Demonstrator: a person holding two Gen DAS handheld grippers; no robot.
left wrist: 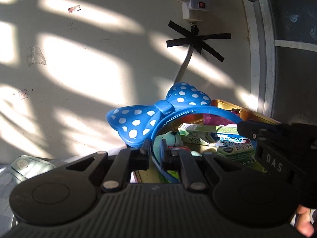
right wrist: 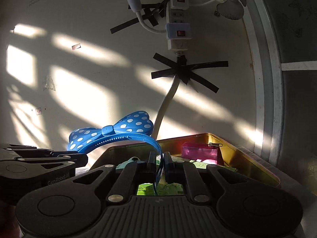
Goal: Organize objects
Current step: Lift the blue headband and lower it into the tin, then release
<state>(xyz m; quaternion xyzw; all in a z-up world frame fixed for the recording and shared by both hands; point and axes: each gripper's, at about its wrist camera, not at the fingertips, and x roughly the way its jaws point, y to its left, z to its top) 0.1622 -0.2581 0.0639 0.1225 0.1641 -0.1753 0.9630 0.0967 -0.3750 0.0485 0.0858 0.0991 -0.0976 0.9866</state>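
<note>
A blue headband with a white-dotted bow (left wrist: 158, 109) hangs in the air over a gold tin box (left wrist: 223, 102), held at both ends. My left gripper (left wrist: 154, 151) is shut on one end of its band. My right gripper (left wrist: 242, 128) comes in from the right, shut on the other end. In the right wrist view the bow (right wrist: 111, 130) sits up left. The band curves down between the pads of my right gripper (right wrist: 159, 159), and my left gripper (right wrist: 84, 158) grips from the left. The gold tin box (right wrist: 198, 136) lies below.
The tin holds a green plush toy (left wrist: 171, 138), toothpaste boxes (left wrist: 233, 141) and a pink pouch (right wrist: 200, 152). A sunlit wall stands close behind, with a taped power strip (right wrist: 178, 29) and its cable (right wrist: 168, 103). A grey-framed panel (right wrist: 267, 79) is at the right.
</note>
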